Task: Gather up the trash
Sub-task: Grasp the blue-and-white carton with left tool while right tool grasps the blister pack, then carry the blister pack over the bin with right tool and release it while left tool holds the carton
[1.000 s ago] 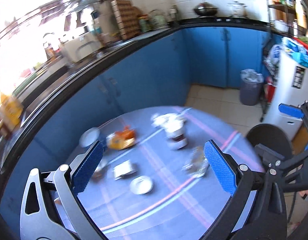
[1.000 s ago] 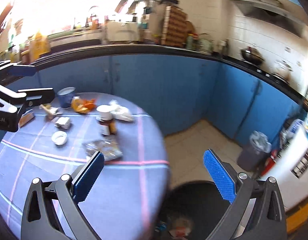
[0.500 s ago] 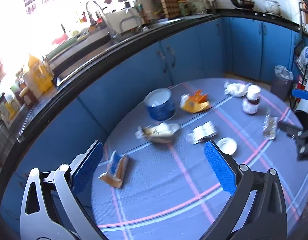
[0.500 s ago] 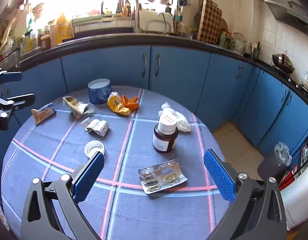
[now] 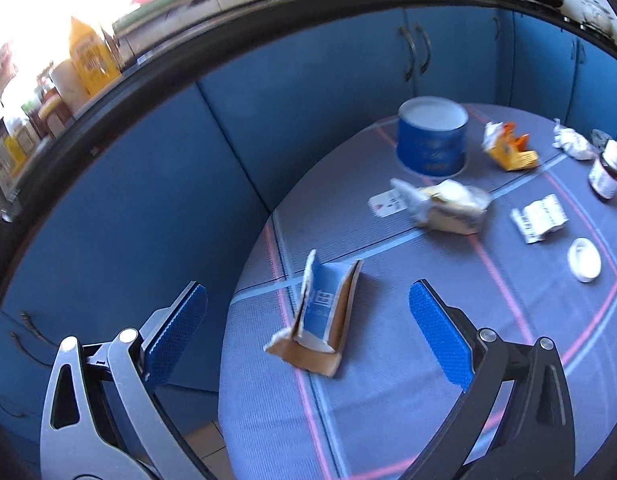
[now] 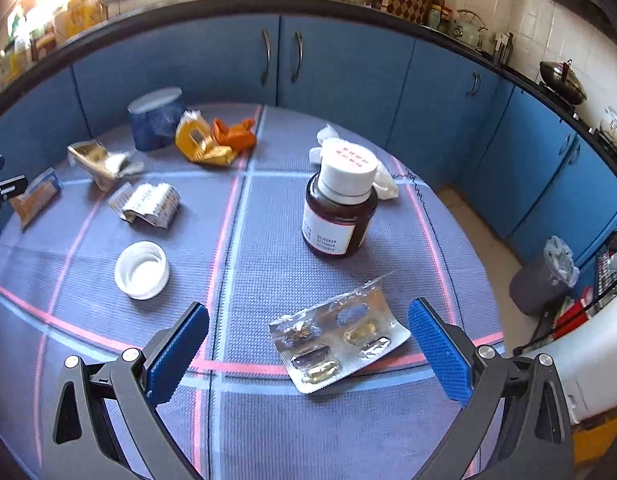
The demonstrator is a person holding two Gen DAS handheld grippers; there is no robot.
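LEFT WRIST VIEW
- Left gripper [image 5: 308, 328]: jaws spread wide, nothing held; hovers over the near edge of the round table [image 5: 388, 420] w/ plaid cloth.
- Torn carton [image 5: 322, 320]: blue print outside, brown card inside, lying open betw. the jaws but untouched. Judged light, thin, crushable; best pinched across its two upright side walls. Print on the blue face too blurred to read.
- Blue tub [image 5: 432, 140]: white top, far side of the table. Lettering on the wall illegible.
- Crumpled wrapper [image 5: 448, 206]: just in front of the tub; soft, light.
- Orange packet [image 5: 508, 148]: right of the tub.
- Folded leaflet [image 5: 540, 218]: white paper, print unreadable.

RIGHT WRIST VIEW
- Right gripper [image 6: 308, 344]: also fully parted, empty; poised above the blister pack [image 6: 338, 346].
- Blister pack: foil sheet lying betw. the jaws near the table's right edge, some pockets holding capsules, some burst. Judged featherweight, thin, slick, springy; lies flat, so take it by a raised edge or corner.
- Pill bottle [image 6: 340, 208]: brown, white cap, upright, beyond the pack. Red characters on the cap and digits on the label, none legible.
- Loose cap [image 6: 142, 264]: white, open side up, left of centre; rigid, light.
- Tissue wad [image 6: 382, 180]: behind the bottle, touching or nearly so.
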